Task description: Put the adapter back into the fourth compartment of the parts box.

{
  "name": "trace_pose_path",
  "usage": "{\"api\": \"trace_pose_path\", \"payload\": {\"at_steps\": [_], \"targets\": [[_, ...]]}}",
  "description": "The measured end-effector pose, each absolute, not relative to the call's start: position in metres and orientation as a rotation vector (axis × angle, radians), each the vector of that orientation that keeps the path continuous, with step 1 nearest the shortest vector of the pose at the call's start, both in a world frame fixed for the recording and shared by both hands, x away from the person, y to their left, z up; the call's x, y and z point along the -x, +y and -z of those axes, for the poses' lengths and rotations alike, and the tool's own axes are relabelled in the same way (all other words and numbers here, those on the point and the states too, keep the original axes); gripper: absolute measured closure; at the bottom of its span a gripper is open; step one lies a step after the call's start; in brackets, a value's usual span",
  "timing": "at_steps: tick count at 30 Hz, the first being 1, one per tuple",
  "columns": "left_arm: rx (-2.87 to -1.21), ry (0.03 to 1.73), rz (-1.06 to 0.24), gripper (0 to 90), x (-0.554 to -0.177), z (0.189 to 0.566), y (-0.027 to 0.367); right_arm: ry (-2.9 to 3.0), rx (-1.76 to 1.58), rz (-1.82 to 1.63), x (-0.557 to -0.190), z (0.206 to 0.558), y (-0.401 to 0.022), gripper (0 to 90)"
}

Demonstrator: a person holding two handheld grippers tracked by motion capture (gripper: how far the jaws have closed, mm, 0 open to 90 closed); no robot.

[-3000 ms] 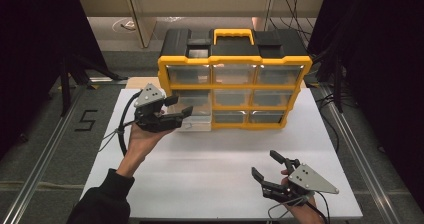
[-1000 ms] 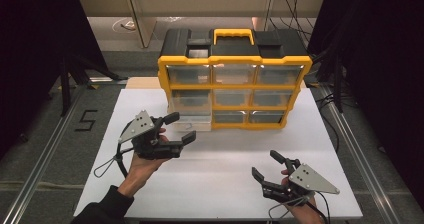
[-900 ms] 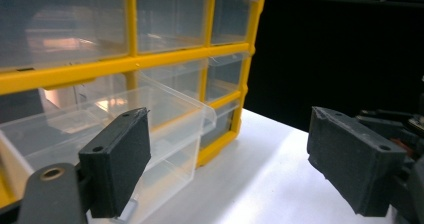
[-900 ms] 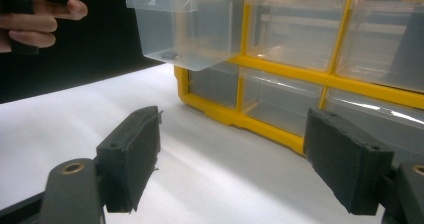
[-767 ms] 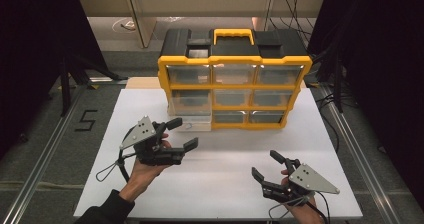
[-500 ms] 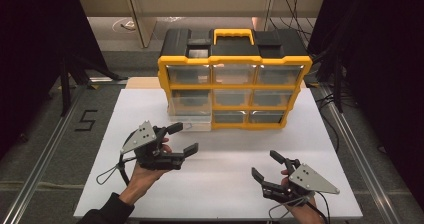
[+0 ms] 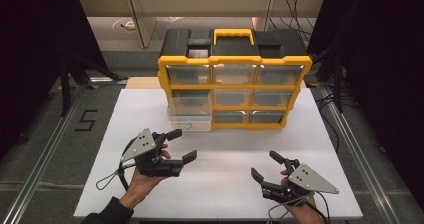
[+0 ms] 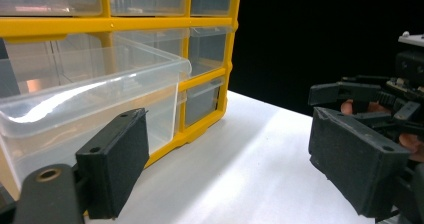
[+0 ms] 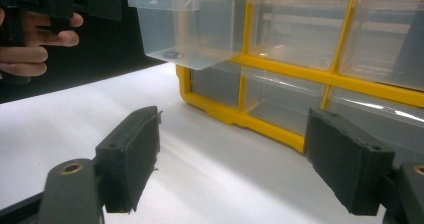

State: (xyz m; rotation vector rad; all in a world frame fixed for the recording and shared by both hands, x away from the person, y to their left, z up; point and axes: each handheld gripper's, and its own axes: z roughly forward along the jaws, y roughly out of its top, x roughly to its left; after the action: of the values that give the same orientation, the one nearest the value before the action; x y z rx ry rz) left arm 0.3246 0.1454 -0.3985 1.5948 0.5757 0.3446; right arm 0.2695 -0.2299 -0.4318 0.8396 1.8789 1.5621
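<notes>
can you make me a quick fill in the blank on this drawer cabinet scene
1. The frame of the drawer cabinet is ____.
2. The pulled-out clear drawer is in the cabinet's ____ column.
3. The left gripper has its jaws ____.
4. The right gripper holds ____.

Missing words: yellow; left; open; nothing

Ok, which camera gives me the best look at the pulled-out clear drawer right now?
The right gripper view: the pulled-out drawer shows whole there, jutting from the yellow organizer, with something small and dark on its floor. The left gripper view has it close but cropped. The high view shows it small, from above.
</notes>
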Motion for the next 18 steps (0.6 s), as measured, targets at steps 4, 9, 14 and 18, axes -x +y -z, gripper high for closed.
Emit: {"api": "trace_pose_path", "payload": {"at_steps": [4,9,14,18], "targets": [[-1.608,0.570,-0.353,15.9,-0.322,0.403,0.144,1.879,-0.841,-1.562,-0.270,0.432,-0.230,23.3],[-1.613,0.562,-0.358,16.0,-0.319,0.408,0.143,1.878,-0.845,-1.561,-0.269,0.431,-0.230,23.3],[-1.610,0.557,-0.355,16.0,-0.316,0.413,0.143,1.878,-0.844,-1.563,-0.269,0.431,-0.230,23.3],[-1.615,0.548,-0.355,16.0,-0.313,0.418,0.143,1.876,-0.846,-1.563,-0.269,0.431,-0.231,23.4]]}}
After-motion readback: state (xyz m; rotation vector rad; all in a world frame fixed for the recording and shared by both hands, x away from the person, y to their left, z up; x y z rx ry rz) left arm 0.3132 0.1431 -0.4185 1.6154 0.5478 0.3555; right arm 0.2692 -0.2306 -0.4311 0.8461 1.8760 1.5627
